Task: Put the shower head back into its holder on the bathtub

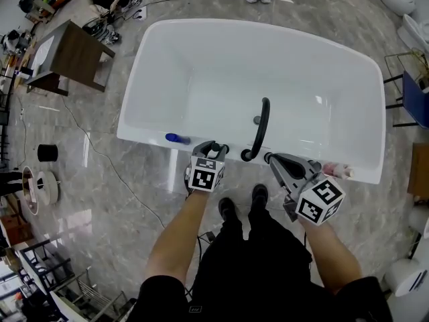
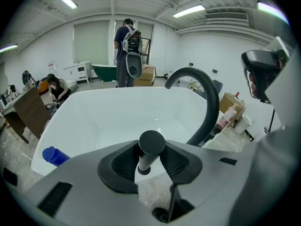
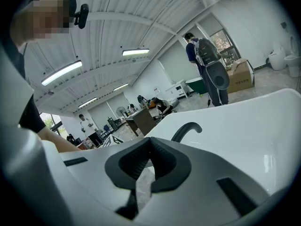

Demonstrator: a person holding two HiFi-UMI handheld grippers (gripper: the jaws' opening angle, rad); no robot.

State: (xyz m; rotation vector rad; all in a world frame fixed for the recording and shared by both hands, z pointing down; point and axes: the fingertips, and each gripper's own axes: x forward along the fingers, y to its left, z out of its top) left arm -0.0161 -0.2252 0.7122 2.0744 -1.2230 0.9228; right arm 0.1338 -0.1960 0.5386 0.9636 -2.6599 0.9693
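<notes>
Left gripper view: left gripper point(image 2: 150, 160) jaws clamped on the shower head point(image 2: 151, 144), round dark top up, grey stem down. A dark round opening point(image 2: 162, 214) sits at 6 o'clock of it, likely the holder, though I can't confirm that. Head view: this grip hangs over the bathtub point(image 1: 151, 134) near rim, at 9 o'clock of the black faucet point(image 1: 260, 129). Right gripper point(image 3: 149, 163) jaws together, empty, at 3 o'clock of the faucet. Step: final lowering. Next: seat the stem straight down, then release.
</notes>
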